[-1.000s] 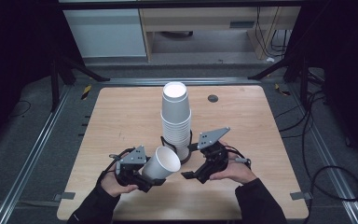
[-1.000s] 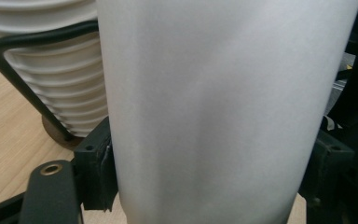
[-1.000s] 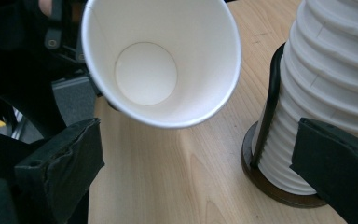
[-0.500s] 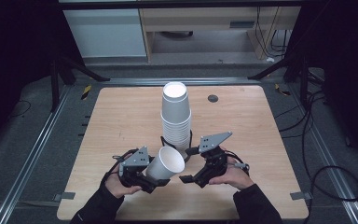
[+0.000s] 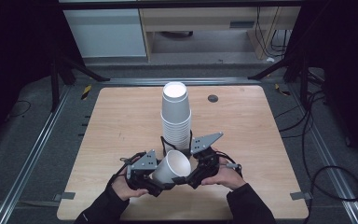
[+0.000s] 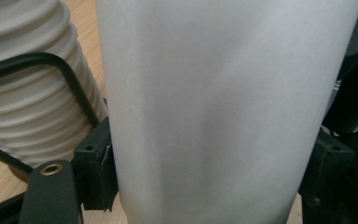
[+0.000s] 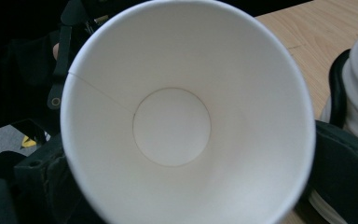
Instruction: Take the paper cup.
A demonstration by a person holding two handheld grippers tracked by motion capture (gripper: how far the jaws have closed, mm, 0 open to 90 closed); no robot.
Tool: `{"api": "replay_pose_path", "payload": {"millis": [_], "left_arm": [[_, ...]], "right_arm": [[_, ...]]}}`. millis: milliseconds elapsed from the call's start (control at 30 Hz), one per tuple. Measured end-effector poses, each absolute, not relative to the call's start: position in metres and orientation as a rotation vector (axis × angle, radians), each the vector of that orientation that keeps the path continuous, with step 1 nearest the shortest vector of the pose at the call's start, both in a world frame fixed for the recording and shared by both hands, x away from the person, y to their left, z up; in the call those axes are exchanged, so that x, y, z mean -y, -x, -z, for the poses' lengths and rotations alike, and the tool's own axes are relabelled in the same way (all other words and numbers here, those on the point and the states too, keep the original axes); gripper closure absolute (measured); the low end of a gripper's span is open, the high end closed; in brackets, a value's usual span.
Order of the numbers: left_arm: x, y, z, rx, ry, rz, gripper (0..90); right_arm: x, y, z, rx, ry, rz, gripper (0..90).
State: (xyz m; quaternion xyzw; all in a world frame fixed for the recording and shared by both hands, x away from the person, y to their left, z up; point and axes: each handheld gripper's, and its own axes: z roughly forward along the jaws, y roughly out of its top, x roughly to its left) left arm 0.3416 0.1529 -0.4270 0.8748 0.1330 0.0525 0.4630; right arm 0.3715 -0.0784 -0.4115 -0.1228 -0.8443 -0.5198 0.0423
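Pinching a paper cup (image 5: 171, 168), left gripper (image 5: 161, 183) above wooden table (image 5: 121, 116), dark room.

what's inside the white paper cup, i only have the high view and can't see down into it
Observer: Nothing. The right gripper view looks straight into the single paper cup, and it shows a bare white bottom.
Operator: is the left gripper really clamped on it
Observer: Yes. In the left gripper view both black pads press the cup's side wall, one on each side.
Operator: how close is the stack
Observer: In the left gripper view the stack of paper cups stands right beside the held cup, its ribbed rims next to the cup's wall, with a black cable crossing in front of them.
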Motion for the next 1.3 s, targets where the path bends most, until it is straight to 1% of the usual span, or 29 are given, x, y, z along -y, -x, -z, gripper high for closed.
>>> {"api": "replay_pose_path", "payload": {"millis": [467,833,967,1067,1300], "left_arm": [[-0.15,-0.342,0.428,-0.325,-2.167,-0.13,22.2],[-0.15,-0.342,0.428,-0.325,-2.162,-0.126,21.8],[-0.15,-0.341,0.427,-0.334,-2.153,-0.129,20.7],[-0.149,-0.342,0.429,-0.345,-2.165,-0.124,17.4],[-0.153,-0.343,0.43,-0.376,-2.161,-0.126,16.2]], "right_arm": [[0.073,-0.371,0.415,2.593,0.353,1.592,8.0],[0.074,-0.37,0.414,2.588,0.353,1.594,9.4],[0.075,-0.371,0.413,2.583,0.353,1.599,9.3],[0.076,-0.371,0.408,2.583,0.352,1.616,9.3],[0.085,-0.371,0.396,2.601,0.366,1.653,9.4]]}}
